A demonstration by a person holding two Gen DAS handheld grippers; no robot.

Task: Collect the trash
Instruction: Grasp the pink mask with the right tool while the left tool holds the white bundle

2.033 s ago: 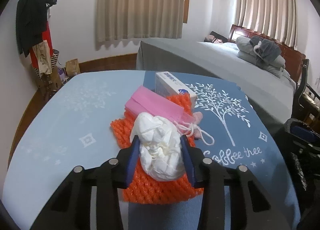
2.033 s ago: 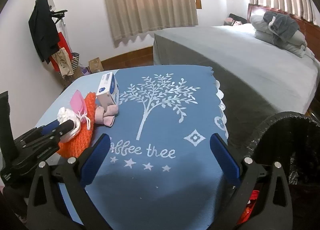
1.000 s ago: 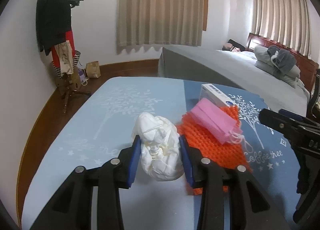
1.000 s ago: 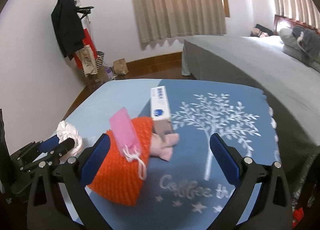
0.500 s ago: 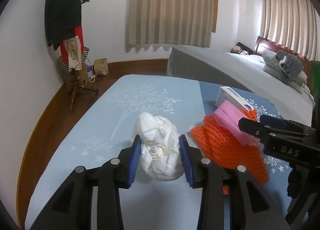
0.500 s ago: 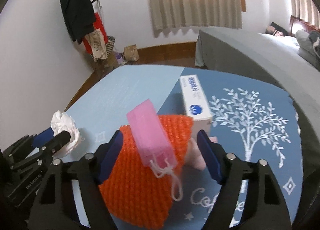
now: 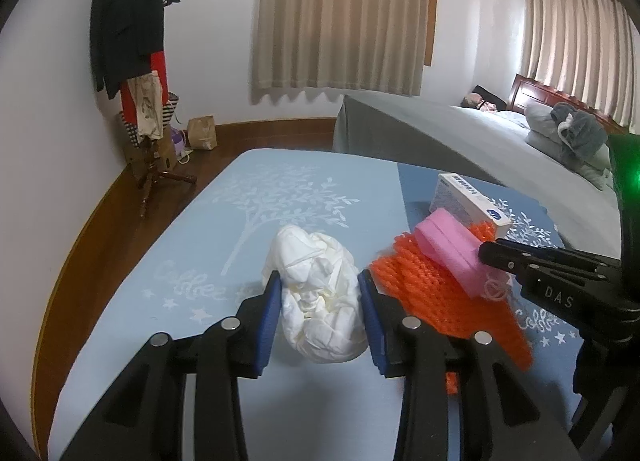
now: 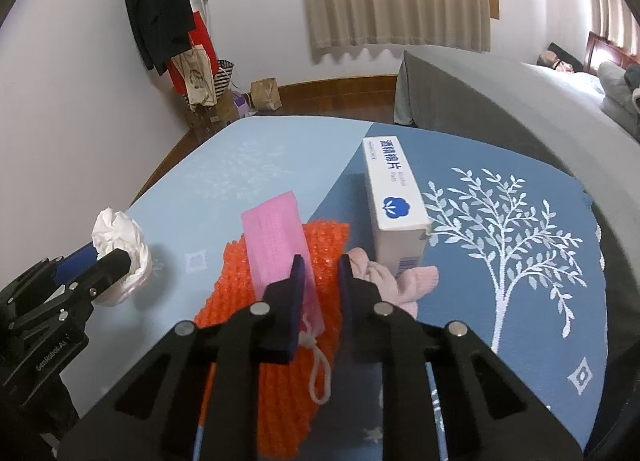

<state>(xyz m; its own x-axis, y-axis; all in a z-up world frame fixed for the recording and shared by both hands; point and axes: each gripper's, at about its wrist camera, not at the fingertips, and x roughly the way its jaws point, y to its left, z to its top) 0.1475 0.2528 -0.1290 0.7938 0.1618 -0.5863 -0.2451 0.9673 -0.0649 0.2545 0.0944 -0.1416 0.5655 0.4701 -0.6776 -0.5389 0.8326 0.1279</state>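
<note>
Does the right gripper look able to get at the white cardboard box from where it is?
Probably yes: the white cardboard box stands just beyond the right tongs, its top uncovered.

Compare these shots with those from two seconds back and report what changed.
The left gripper carried the white wad leftward off the orange net, staying clamped. The right gripper swung over from the table's right side, narrowing its jaws around the pink mask and net. The white box stayed put.

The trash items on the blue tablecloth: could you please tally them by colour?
White: 2, crumpled white tissue wad, white cardboard box
Pink: 2, flat pink face mask, pink cloth piece
Orange: 1, orange foam net
Total: 5
</note>
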